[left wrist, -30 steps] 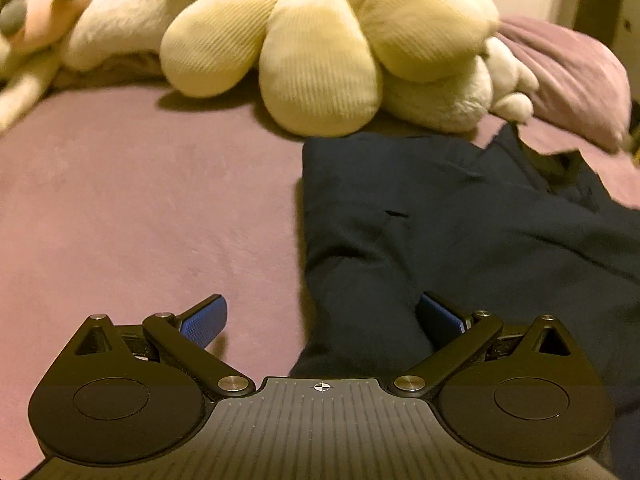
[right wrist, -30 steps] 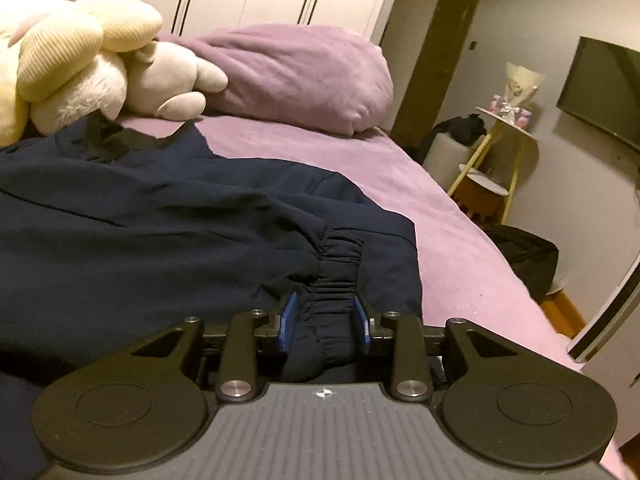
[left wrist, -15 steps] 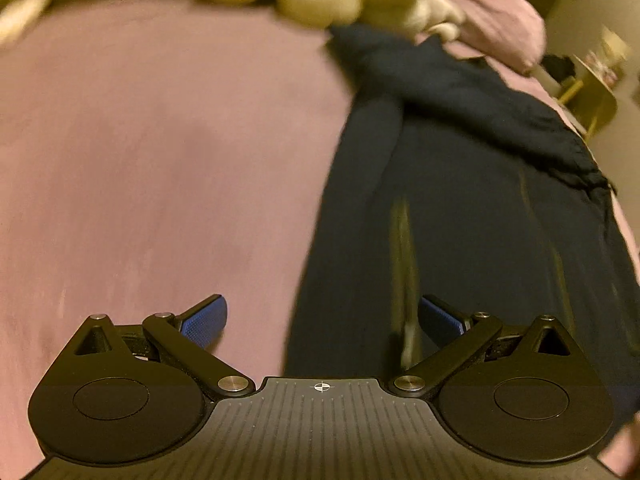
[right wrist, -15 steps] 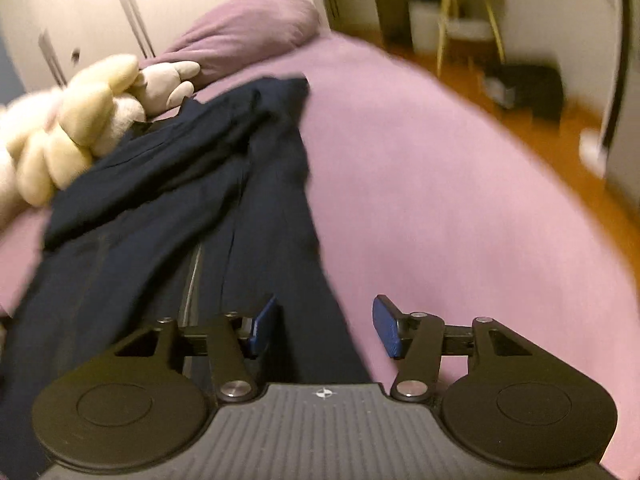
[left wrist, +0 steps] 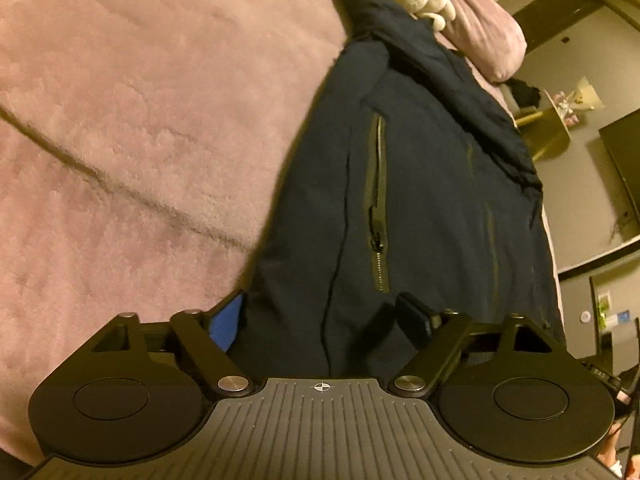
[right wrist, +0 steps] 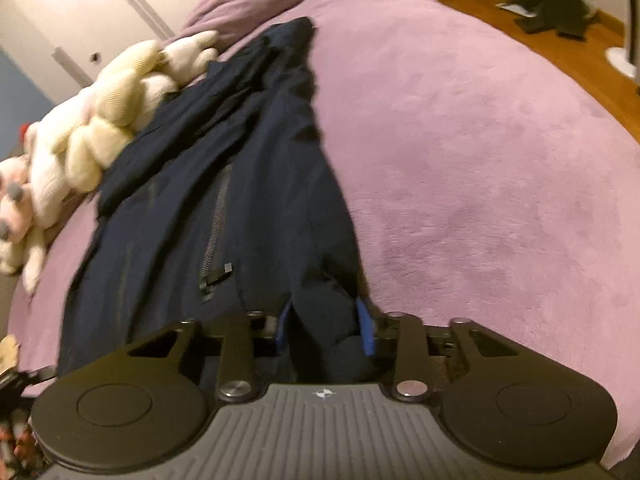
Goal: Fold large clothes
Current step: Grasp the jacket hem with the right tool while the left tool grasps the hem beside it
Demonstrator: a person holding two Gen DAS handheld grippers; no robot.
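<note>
Bed: pink-purple fleece cover (right wrist: 460, 152) fills most of both views, with wooden floor (right wrist: 568, 52) beyond its far right edge.
Jacket: dark navy jacket (left wrist: 420, 184) lies lengthwise down the middle of the bed, its far end against the plush toys, its near hem at the two tools; a zipped pocket (left wrist: 378, 200) runs along its front.
Pillow: purple pillow (left wrist: 484, 44) at the far end, just beside the toys.
Plush toys: cream plush toys (right wrist: 100, 120) piled at the far left, touching the jacket's far end.
Left gripper (left wrist: 320, 320): fingers have just been narrowing and straddle the jacket's near left edge, blue pad (left wrist: 226, 324) beside the cloth, not yet pinching it.
Right gripper (right wrist: 326, 326): fingers have just been drawing in and are clenched on a bunched fold of the jacket's near right corner.
</note>
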